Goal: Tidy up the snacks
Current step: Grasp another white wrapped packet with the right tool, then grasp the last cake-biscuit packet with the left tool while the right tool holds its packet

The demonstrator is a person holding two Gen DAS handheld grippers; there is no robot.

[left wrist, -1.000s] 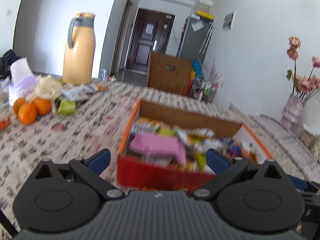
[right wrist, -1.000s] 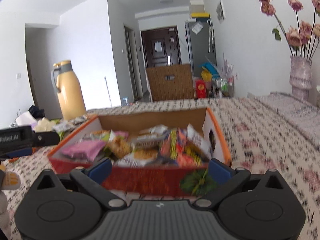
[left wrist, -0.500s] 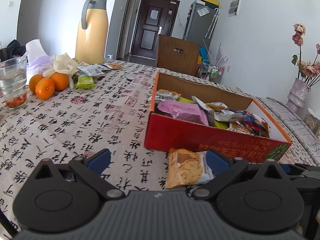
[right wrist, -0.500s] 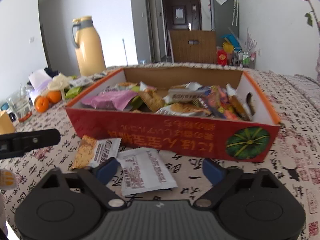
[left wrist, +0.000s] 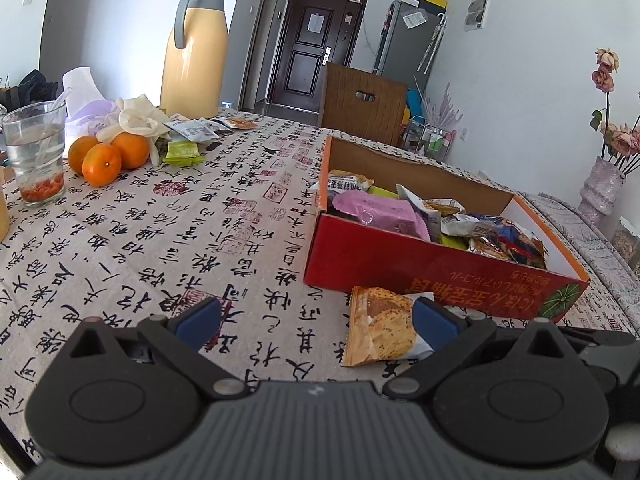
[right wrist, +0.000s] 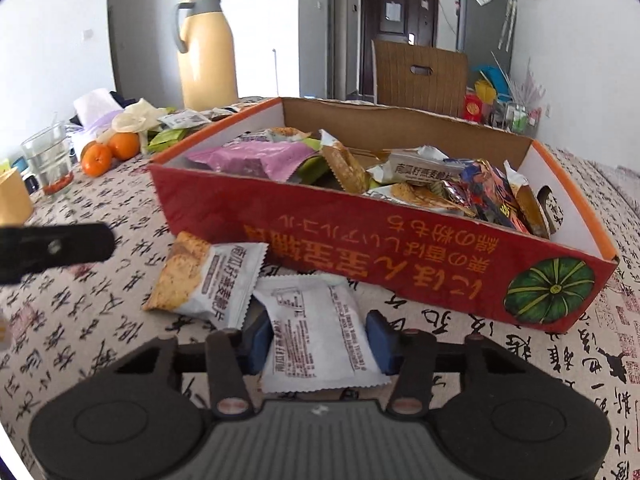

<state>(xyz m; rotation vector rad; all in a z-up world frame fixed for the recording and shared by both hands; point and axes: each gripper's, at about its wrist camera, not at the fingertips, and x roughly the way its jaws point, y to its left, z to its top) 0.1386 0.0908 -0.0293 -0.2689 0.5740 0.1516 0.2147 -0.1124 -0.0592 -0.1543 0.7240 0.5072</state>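
A red cardboard box full of snack packets stands on the table; it also shows in the right wrist view. Two packets lie in front of it. The cracker-picture packet lies by my left gripper's right finger; that gripper is open and empty. In the right wrist view the same packet lies left of a white packet. My right gripper has narrowed around the white packet, its pads at both sides of it, close to touching.
A yellow thermos jug, oranges, a glass of water, tissues and loose snack packets sit at the table's far left. A vase of dried roses stands at the right. The left gripper's finger shows at left.
Both grippers dropped lower and drew back from the box. The two packets in front of the box came into view. My right gripper narrowed around the white packet.
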